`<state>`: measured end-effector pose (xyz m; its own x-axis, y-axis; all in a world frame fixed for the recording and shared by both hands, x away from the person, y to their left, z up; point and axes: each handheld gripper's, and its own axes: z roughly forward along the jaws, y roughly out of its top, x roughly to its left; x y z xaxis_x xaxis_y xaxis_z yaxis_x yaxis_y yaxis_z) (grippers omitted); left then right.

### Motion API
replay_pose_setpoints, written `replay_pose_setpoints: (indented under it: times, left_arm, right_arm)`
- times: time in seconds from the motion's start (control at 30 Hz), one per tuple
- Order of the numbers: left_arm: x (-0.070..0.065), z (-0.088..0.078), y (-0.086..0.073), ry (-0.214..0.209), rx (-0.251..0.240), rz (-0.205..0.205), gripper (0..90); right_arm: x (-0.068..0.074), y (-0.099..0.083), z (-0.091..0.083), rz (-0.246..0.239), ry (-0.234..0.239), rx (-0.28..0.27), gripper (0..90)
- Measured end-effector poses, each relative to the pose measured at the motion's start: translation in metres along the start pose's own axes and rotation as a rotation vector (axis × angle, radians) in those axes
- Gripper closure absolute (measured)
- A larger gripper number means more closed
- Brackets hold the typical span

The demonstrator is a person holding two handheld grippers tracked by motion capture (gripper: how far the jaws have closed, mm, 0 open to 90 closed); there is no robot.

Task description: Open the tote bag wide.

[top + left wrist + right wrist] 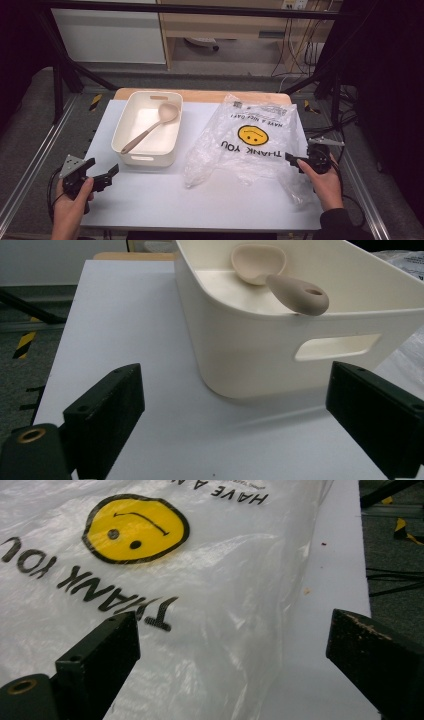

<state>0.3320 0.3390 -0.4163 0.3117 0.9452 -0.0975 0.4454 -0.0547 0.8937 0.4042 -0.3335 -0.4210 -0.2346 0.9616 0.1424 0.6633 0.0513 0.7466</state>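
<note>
Right now nothing is being carried by either hand. The beige serving spoon [150, 129] is lying inside the white plastic bin [123, 131] at the far left of the surface [210, 200], bowl end toward the far wall, handle end resting up on the near rim – clear in the left gripper view, spoon [280, 277] leaning over the bin's [260, 360] edge above the handle cutout. The clear "THANK YOU" smiley bag [250, 145] is lying flat and crumpled on the right half of the surface, just beside the bin, not touching it as far as I can tell.

Judging progress: looks like the work w/ the bag is at an in-between point. Bag is spread out, nothing visibly inside it, spoon is sitting in the bin. So whatever is meant to go in or out of the bag isn't done yet, or the bag has only been laid down; can't tell which from these views. Left to do, prob.: regrip the bag or go for the spoon.

Fingers: the left gripper [106, 176] is hovering near-left, in front of the bin, fingers [107, 405] standing wide apart, touching nothing. The right gripper [295, 160] is sitting at the bag's right edge, fingers [100, 652] also spread fully apart; the bag [200, 580] is lying under and between them but isn't being pinched – the right finger is over bare surface.
</note>
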Motion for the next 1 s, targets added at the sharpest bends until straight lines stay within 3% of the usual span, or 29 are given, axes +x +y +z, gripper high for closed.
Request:
replay_pose_setpoints:
  times: [0.17, 0.47, 0.63, 0.83, 0.87, 0.9, 1.0]
  left_arm:
    - [0.000, 0.000, 0.000, -0.002, -0.001, -0.003, 8.1]
    - [-0.001, 0.000, 0.000, -0.010, -0.001, 0.000, 8.1]
    - [-0.001, 0.000, 0.000, -0.008, -0.003, 0.003, 8.1]
    - [-0.001, 0.000, 0.000, -0.008, -0.002, 0.007, 8.2]
    - [-0.001, 0.000, 0.000, -0.008, -0.001, 0.007, 8.2]
    - [-0.002, 0.000, 0.001, -0.008, -0.002, 0.008, 8.2]
    - [-0.002, 0.000, 0.001, -0.006, -0.002, 0.009, 8.2]
  right_arm:
    - [0.006, -0.010, -0.011, 0.001, 0.010, -0.014, 7.5]
    - [0.010, -0.035, -0.028, 0.019, 0.016, 0.005, 15.1]
    - [0.009, -0.042, -0.032, 0.002, 0.006, 0.018, 22.0]
    - [0.012, -0.046, -0.033, -0.030, 0.025, 0.041, 42.0]
    - [0.013, -0.047, -0.033, -0.045, 0.042, 0.052, 50.8]
    - [0.013, -0.047, -0.033, -0.045, 0.042, 0.052, 50.8]
    - [0.015, -0.048, -0.033, -0.059, 0.052, 0.071, 67.1]
